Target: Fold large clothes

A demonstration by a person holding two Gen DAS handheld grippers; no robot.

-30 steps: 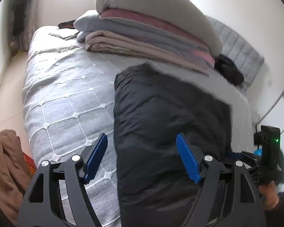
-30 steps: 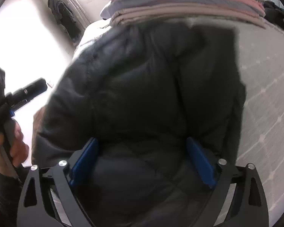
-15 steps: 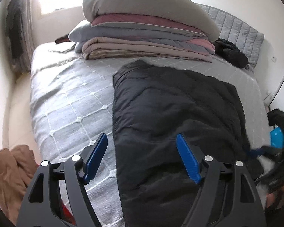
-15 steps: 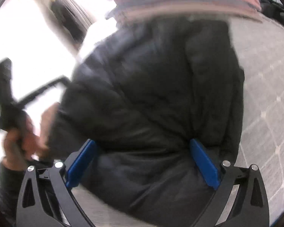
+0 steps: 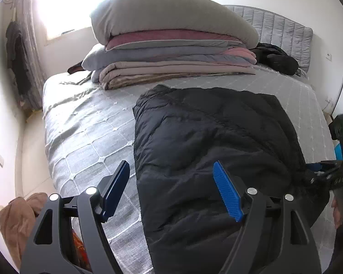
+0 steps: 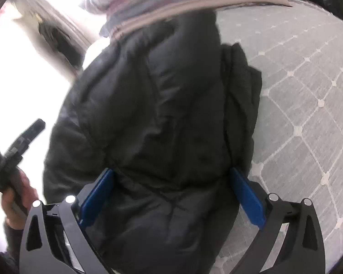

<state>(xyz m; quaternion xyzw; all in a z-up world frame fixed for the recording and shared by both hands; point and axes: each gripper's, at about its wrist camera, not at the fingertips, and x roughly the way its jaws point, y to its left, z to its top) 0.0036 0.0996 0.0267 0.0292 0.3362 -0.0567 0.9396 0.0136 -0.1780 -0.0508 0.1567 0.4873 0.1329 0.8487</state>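
A black puffer jacket [image 5: 208, 141] lies folded lengthwise on the grey quilted bed [image 5: 84, 132]. My left gripper [image 5: 171, 189] is open and empty, held above the jacket's near left edge. My right gripper [image 6: 171, 196] is open, its blue pads on either side of the jacket's near end [image 6: 162, 123]; the padded cloth bulges between them. The right gripper also shows at the right edge of the left wrist view [image 5: 340, 155], and the left one at the left edge of the right wrist view [image 6: 13, 155].
A stack of folded blankets with a grey pillow [image 5: 171, 45] on top sits at the far side of the bed. A dark garment [image 5: 276, 57] lies by the headboard. A brown cloth [image 5: 18, 219] lies on the floor at the left. Dark clothes hang by the window.
The left gripper has pulled back and swung its view to the right, showing more of the bed. The right gripper stays at the jacket's near end, with the jacket raised somewhat.
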